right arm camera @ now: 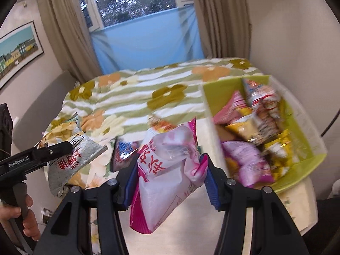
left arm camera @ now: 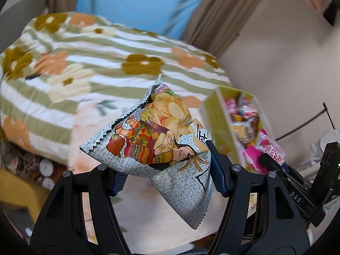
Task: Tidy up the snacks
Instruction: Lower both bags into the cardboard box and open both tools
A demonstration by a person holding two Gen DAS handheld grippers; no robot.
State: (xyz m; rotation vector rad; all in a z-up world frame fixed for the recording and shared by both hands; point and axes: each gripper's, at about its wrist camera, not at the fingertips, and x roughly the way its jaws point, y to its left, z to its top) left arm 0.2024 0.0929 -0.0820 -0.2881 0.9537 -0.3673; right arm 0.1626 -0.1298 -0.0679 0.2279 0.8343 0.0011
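Both grippers loaded: left gripper [left arm camera: 167, 176] pinching chip bag [left arm camera: 161, 148], right gripper [right arm camera: 167, 180] clamped on pink bag [right arm camera: 167, 165], both held above bed; carry right to green bin [right arm camera: 297, 163], release one at a time into gaps.

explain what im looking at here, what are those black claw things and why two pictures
The black claws are hand-held grippers, one in each of a person's hands; there is no robot arm. Each carries a camera looking out along its fingers, so you get one picture per gripper.

The left camera shows the left gripper shut on a grey chip bag. The right camera shows the right gripper shut on a pink bag, with the person's hand holding the other gripper at its left edge.

Below is a flowered quilt. A green box on the right is already full of snack packets, and a few more packets lie loose on the quilt.
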